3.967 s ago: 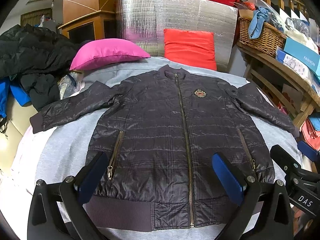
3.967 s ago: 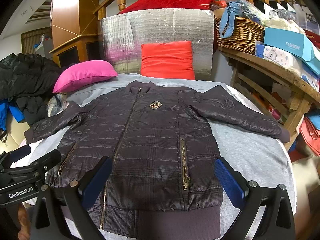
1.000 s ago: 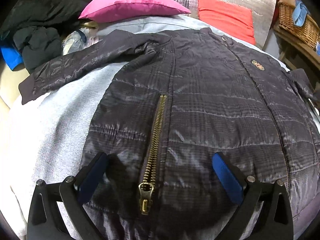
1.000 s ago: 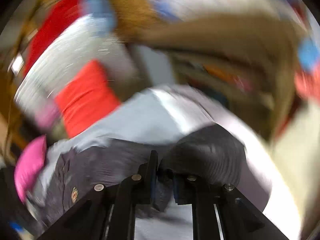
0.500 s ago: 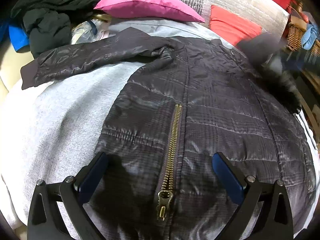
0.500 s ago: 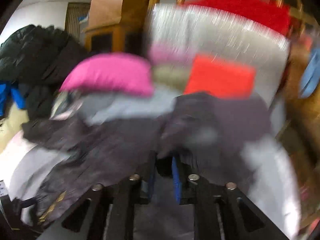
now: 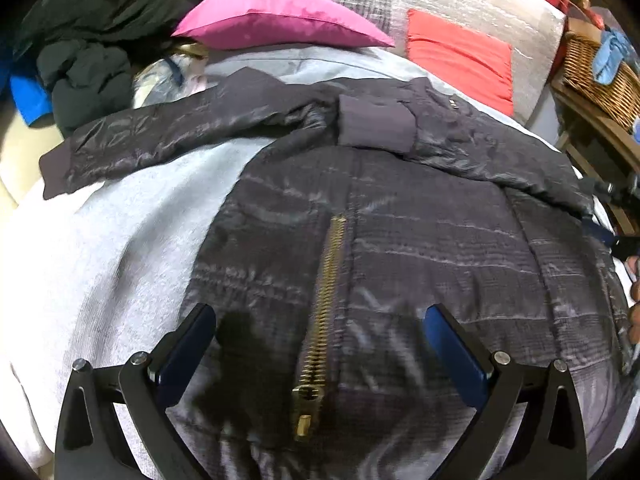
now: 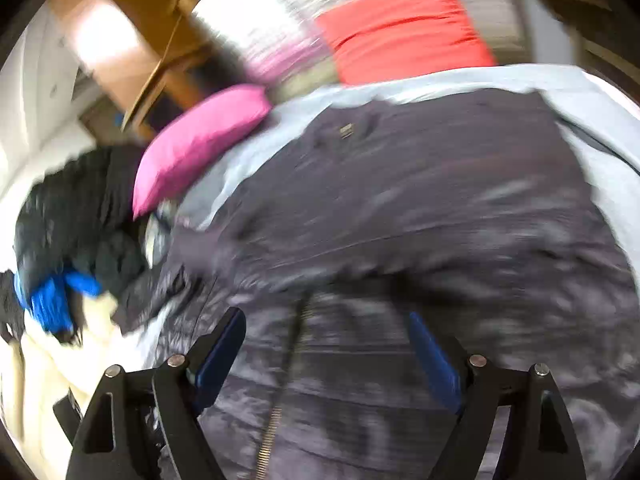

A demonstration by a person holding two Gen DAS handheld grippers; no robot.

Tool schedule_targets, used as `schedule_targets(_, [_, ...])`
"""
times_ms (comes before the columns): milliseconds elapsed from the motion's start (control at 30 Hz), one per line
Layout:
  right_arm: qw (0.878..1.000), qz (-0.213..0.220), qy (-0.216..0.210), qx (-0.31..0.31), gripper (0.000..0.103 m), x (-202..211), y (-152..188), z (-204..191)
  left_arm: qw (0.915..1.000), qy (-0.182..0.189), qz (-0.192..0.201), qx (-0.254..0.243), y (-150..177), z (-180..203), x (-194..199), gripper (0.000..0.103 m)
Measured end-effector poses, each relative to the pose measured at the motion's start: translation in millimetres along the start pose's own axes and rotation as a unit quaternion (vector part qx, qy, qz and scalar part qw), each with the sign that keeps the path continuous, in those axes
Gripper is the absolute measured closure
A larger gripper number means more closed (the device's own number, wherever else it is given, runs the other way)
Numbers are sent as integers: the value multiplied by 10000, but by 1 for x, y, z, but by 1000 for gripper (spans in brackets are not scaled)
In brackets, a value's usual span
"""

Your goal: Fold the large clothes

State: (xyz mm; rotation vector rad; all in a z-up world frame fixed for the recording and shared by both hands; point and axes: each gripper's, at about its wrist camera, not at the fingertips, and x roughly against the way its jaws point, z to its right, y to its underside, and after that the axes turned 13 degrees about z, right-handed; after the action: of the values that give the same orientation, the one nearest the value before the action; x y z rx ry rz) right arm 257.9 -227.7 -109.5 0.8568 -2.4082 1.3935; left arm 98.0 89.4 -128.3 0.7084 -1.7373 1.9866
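Room: cluttered bedroom; I see a pink pillow (image 7: 280,20) at upper centre and a red cushion (image 7: 460,64) at upper right, on a bed (image 7: 100,260) with a grey knit cover.
Jacket (image 7: 400,220): lies flat on the bed, filling the frame's centre and right.
Unfolded sleeve (image 7: 160,140): runs out toward the left edge, above my left tool (image 7: 320,344); that tool is nearer.
Folded sleeve (image 7: 460,148): lies across the chest.
Tools: left and right tool (image 8: 326,344) both spread apart, holding nothing.
Materials: glossy quilted shell, ribbed cuffs, brass pocket zip (image 7: 320,320).
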Motion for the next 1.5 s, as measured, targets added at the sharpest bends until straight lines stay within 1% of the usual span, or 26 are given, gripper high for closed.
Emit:
schedule_targets(67, [9997, -48, 57, -211, 17, 1, 8, 20, 9999, 103, -4, -40, -11, 8, 2, 0])
schedule_targets(167, [9990, -3, -128, -420, 17, -3, 22, 37, 9996, 291, 11, 17, -39, 17, 0, 0])
schedule_targets(300, [9976, 258, -368, -518, 17, -14, 24, 36, 9988, 453, 47, 201, -84, 30, -18, 0])
schedule_targets(367, [9959, 348, -526, -643, 17, -11, 25, 43, 9992, 331, 69, 231, -108, 40, -38, 0])
schedule_targets(433, [9944, 392, -643, -740, 17, -7, 25, 47, 9995, 196, 119, 200, -124, 51, -56, 0])
schedule_targets(533, [9926, 372, -737, -885, 17, -4, 21, 49, 9996, -84, 206, -193, -136, 76, -86, 0])
schedule_targets(600, [9878, 281, -805, -1306, 17, 0, 18, 56, 9984, -272, 55, -495, -133, 88, -112, 0])
schedule_targets(633, [9839, 254, -866, -1541, 17, 0, 15, 61, 9968, -487, -149, -621, -128, 91, -130, 0])
schedule_targets(667, [9750, 236, -1004, -1967, 17, 2, 8, 70, 9948, -667, -379, -674, -121, 90, -147, 0])
schedule_targets(733, [9625, 330, -1108, -2454, 17, 3, -5, 85, 9946, -596, -651, -555, -108, 83, -165, 0])
schedule_targets(833, [9490, 585, -865, -2976, 17, -4, -28, 111, 9972, -484, -476, -300, -100, 76, -165, 0])
schedule_targets(867, [9379, 565, -927, -3294, 17, -12, -32, 120, 9974, -483, -426, -336, -99, 76, -165, 0])
schedule_targets(933, [9055, 305, -1207, -4057, 17, -35, -30, 136, 9976, -447, -372, -363, -97, 75, -165, 0])
schedule_targets(967, [8962, 324, -1171, -4267, 18, -40, -30, 141, 9980, -404, -340, -339, -96, 74, -164, 0])
schedule_targets(1033, [8902, 532, -1127, -4382, 19, -40, -35, 146, 9987, -333, -276, -283, -95, 73, -164, 0])
schedule_targets(1067, [8894, 678, -1009, -4407, 24, -36, -37, 149, 9989, -309, -231, -268, -94, 72, -162, 0])
schedule_targets(1100, [8901, 782, -850, -4409, 27, -33, -37, 153, 9989, -307, -217, -265, -95, 73, -162, 0])
schedule_targets(1133, [8921, 867, -705, -4378, 34, -29, -39, 156, 9990, -312, -199, -266, -94, 73, -161, 0])
schedule_targets(1200, [9110, 987, 25, -4005, 51, -18, -42, 158, 9990, -327, -159, -275, -94, 76, -160, 0])
schedule_targets(1233, [9175, 943, 305, -3852, 68, -15, -43, 158, 9990, -328, -143, -273, -93, 77, -160, 0])
schedule_targets(1300, [9316, 886, 612, -3473, 68, -13, -45, 154, 9990, -321, -135, -266, -93, 78, -159, 0])
schedule_targets(1333, [9374, 850, 652, -3314, 68, -12, -47, 150, 9991, -308, -133, -252, -93, 77, -158, 0])
schedule_targets(1367, [9506, 727, 686, -2937, 68, -10, -54, 141, 9992, -293, -132, -235, -94, 76, -157, 0])
schedule_targets(1433, [9665, 620, 739, -2378, 67, -1, -66, 128, 9992, -289, -116, -231, -94, 77, -158, 0])
schedule_targets(1467, [9707, 615, 821, -2175, 57, 5, -69, 124, 9992, -298, -98, -241, -95, 77, -159, 0])
schedule_targets(1500, [9734, 628, 921, -2004, 41, 14, -74, 121, 9992, -304, -87, -250, -95, 77, -158, 0])
